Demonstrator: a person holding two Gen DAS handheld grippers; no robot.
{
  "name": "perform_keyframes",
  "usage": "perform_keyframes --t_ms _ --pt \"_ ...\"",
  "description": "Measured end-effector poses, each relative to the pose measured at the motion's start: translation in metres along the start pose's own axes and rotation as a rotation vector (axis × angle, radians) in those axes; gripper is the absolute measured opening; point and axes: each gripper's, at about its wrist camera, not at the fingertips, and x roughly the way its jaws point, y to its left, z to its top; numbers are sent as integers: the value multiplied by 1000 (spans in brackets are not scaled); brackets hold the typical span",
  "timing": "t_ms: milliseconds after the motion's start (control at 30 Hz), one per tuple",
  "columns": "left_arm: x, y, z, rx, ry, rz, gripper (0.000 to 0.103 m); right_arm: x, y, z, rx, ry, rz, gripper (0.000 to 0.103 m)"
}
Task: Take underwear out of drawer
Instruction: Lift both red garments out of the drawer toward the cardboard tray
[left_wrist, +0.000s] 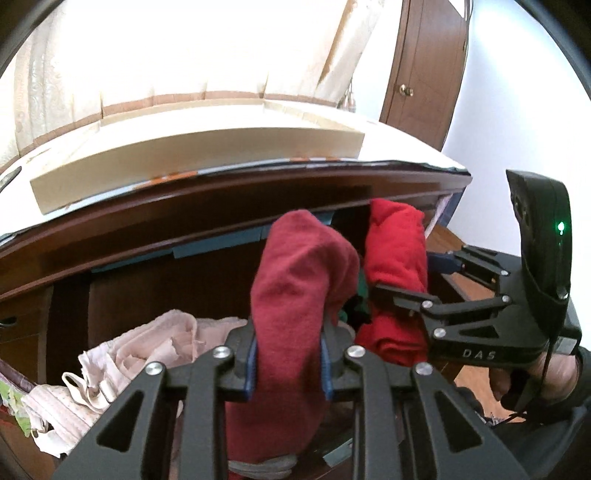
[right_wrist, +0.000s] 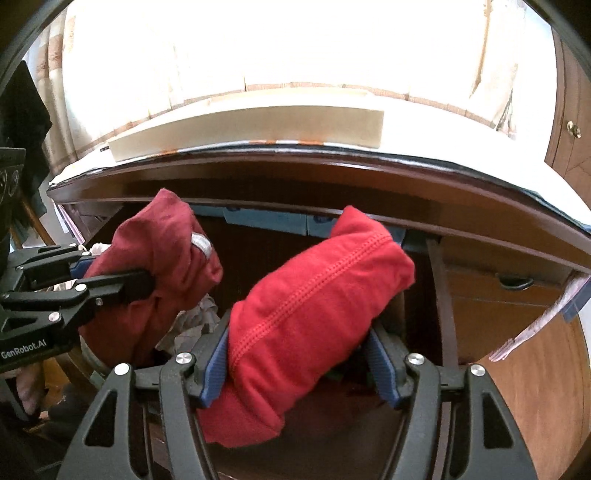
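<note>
Each gripper is clamped on a bundle lifted above the drawer (left_wrist: 110, 306), the left gripper (left_wrist: 288, 363) squeezing dark red underwear (left_wrist: 299, 273), the right gripper (right_wrist: 299, 365) bright red underwear (right_wrist: 314, 306) whose slack bottom fold might slip out.

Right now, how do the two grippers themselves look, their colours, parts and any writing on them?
Both are matte black linkage frames with silver rivets and ribbed blue pads. The left gripper reads "GenRobot.AI" on its side; the right gripper reads "DAS" and carries a black module with a green light and a thin black cable.
</note>
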Motion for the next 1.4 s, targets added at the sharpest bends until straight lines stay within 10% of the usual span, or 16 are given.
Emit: perform_keyframes --t_ms 1400 --pt "-50 -1 7 -36 -291 -60 23 -57 12 -7 -144 -240 -58 67"
